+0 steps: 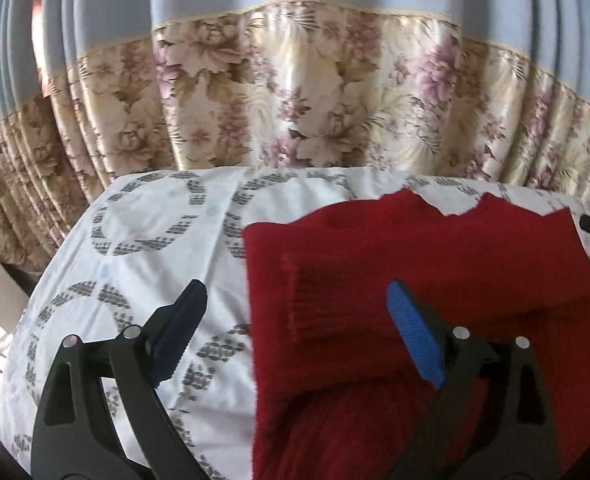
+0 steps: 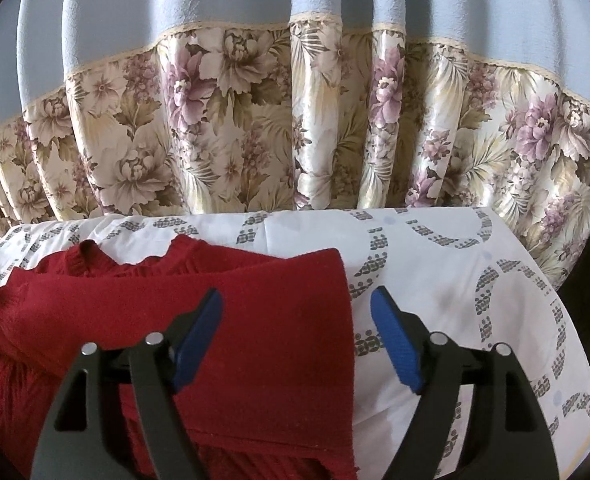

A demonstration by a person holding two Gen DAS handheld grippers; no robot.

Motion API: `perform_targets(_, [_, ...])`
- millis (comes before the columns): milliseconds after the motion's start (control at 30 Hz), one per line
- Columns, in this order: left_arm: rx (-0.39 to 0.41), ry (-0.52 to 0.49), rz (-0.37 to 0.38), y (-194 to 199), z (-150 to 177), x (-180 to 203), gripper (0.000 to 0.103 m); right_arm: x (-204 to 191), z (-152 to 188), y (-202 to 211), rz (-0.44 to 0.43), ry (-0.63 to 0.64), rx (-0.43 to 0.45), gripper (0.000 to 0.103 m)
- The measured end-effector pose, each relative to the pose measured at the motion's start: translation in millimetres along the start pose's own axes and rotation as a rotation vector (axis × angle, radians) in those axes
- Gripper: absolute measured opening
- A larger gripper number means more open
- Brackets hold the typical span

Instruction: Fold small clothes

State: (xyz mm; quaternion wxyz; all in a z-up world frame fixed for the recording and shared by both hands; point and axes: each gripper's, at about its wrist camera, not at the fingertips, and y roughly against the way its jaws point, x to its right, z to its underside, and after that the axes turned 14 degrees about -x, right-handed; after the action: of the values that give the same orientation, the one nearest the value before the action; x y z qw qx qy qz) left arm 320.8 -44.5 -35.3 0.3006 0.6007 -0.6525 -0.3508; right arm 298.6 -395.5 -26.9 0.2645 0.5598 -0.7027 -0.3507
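Red sweater (image 1: 435,264) lies partly folded on the white patterned sheet (image 1: 143,248), its wavy collar toward the far edge by the floral curtain (image 1: 295,92) and a ribbed sleeve cuff (image 1: 315,300) laid across its body. Over it comes the left tool (image 1: 297,328), spread wide and gripping nothing, one finger above bare sheet and the other above the knit. The right tool (image 2: 297,340) matches it, wide and empty, straddling the sweater's right edge (image 2: 347,320) with its left finger over red and its right over the sheet.
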Motion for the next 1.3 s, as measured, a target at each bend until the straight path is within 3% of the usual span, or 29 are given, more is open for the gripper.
perform_targets(167, [-0.049,-0.042,0.009,-24.0,1.4,17.9,0.089,1.6,-0.5,1.2,-0.003,-0.001,-0.004,0.078])
perform_targets(200, [-0.065,-0.045,0.031,-26.6,1.2,19.2,0.075,1.8,-0.6,1.1,-0.002,-0.002,-0.003,0.078])
perform_targets(233, [-0.076,-0.053,0.056,-27.9,1.6,20.8,0.044,2.2,-0.6,1.6,-0.001,-0.001,-0.001,0.078])
perform_targets(300, [-0.076,-0.068,0.073,-27.3,1.9,22.7,0.018,3.5,-1.1,1.9,0.003,-0.005,0.000,0.080])
perform_targets(433, [-0.066,-0.047,0.087,-19.8,3.5,19.0,0.015,7.2,-2.4,4.1,0.002,-0.019,0.003,0.081])
perform_targets(533, [-0.066,-0.030,0.043,-7.7,3.2,14.2,0.015,8.0,-5.0,9.4,0.003,-0.019,0.011,0.081])
perform_targets(567, [-0.075,-0.023,0.031,-6.5,3.7,12.0,0.016,7.5,-6.2,12.0,0.007,-0.016,0.017,0.081])
perform_targets(633, [-0.114,-0.048,-0.024,-14.9,7.4,13.2,0.045,6.7,-9.0,19.9,0.016,-0.014,0.030,0.081])
perform_targets(667, [-0.116,-0.052,-0.069,-18.1,9.3,13.1,0.054,6.6,-8.4,27.2,0.013,-0.018,0.042,0.081])
perform_targets(733, [-0.069,-0.053,-0.072,-7.5,15.3,10.0,0.088,8.9,-2.3,40.7,-0.011,-0.033,0.066,0.081])
perform_targets(900, [0.109,0.028,0.016,49.6,39.3,-11.0,0.091,25.5,35.7,78.4,-0.090,-0.121,0.115,0.082])
perform_targets(933, [0.124,0.049,0.022,59.0,47.4,-15.1,0.091,26.2,43.5,82.7,-0.099,-0.107,0.087,0.082])
perform_targets(967, [0.116,0.068,0.017,66.9,57.0,-18.3,0.092,25.1,54.7,87.9,-0.096,-0.070,0.034,0.082])
perform_targets(1000, [0.095,0.066,0.001,73.8,66.7,-20.2,0.100,26.0,62.0,89.8,-0.099,-0.057,0.014,0.083])
perform_targets(1100, [0.038,0.046,-0.040,90.2,95.5,-27.6,0.100,22.2,94.9,102.0,-0.110,0.012,-0.071,0.097])
perform_targets(1200, [0.045,-0.018,-0.115,107.7,128.4,-25.7,0.100,14.5,128.3,119.0,-0.062,0.082,-0.077,0.101])
perform_targets(1300, [0.030,-0.040,-0.136,120.1,154.8,-18.6,0.100,8.2,155.9,130.7,-0.047,0.128,-0.110,0.101])
